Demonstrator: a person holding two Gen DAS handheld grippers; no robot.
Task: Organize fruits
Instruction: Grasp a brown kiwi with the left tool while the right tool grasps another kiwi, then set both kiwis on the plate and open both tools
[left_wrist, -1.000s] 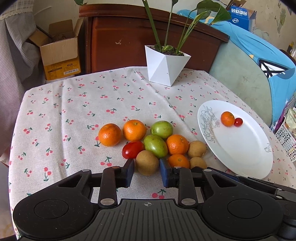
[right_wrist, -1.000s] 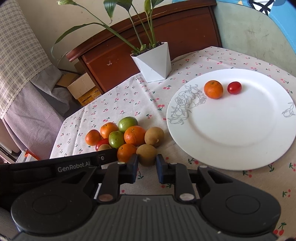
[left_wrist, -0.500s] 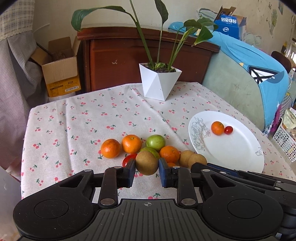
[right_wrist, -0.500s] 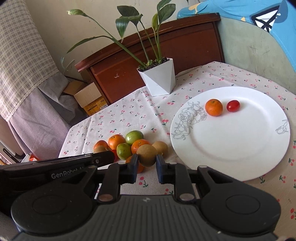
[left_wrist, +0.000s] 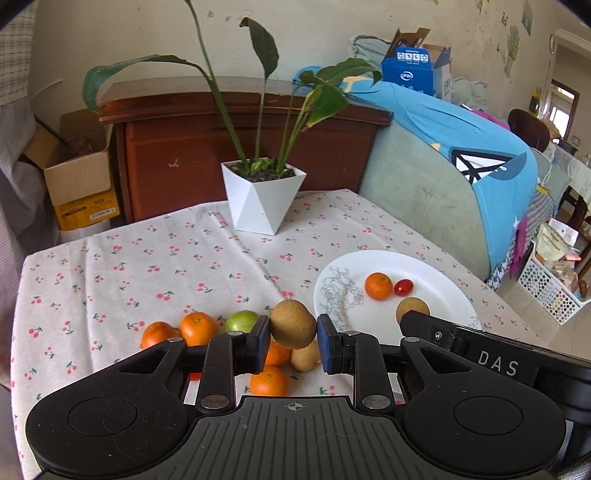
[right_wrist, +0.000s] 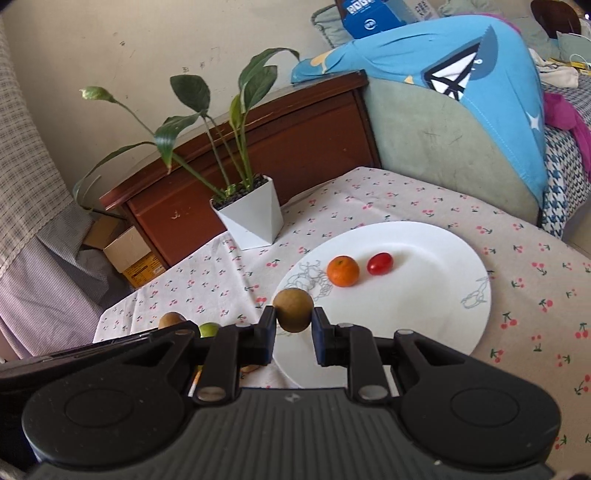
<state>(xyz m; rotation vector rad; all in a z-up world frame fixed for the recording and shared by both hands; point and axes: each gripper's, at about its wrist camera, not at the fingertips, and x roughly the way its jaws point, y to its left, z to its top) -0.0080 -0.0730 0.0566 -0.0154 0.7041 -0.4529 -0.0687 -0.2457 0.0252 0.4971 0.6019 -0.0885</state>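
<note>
Left wrist view: oranges (left_wrist: 197, 326) and a green fruit (left_wrist: 242, 320) crowd the cherry-print tablecloth (left_wrist: 147, 266) below the left gripper (left_wrist: 293, 334), which pinches a kiwi (left_wrist: 293, 324) aloft between its pads. Right wrist view: the right gripper (right_wrist: 294, 324) clamps a second kiwi (right_wrist: 293, 309) above the near rim of the white plate (right_wrist: 424, 306), short of an orange (right_wrist: 342, 271) and cherry tomato (right_wrist: 379, 263).

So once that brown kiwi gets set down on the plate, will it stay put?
Probably not at once. The kiwi in the right gripper looks round, so it may roll. The white plate looks smooth and shallow, giving little to stop it.
</note>
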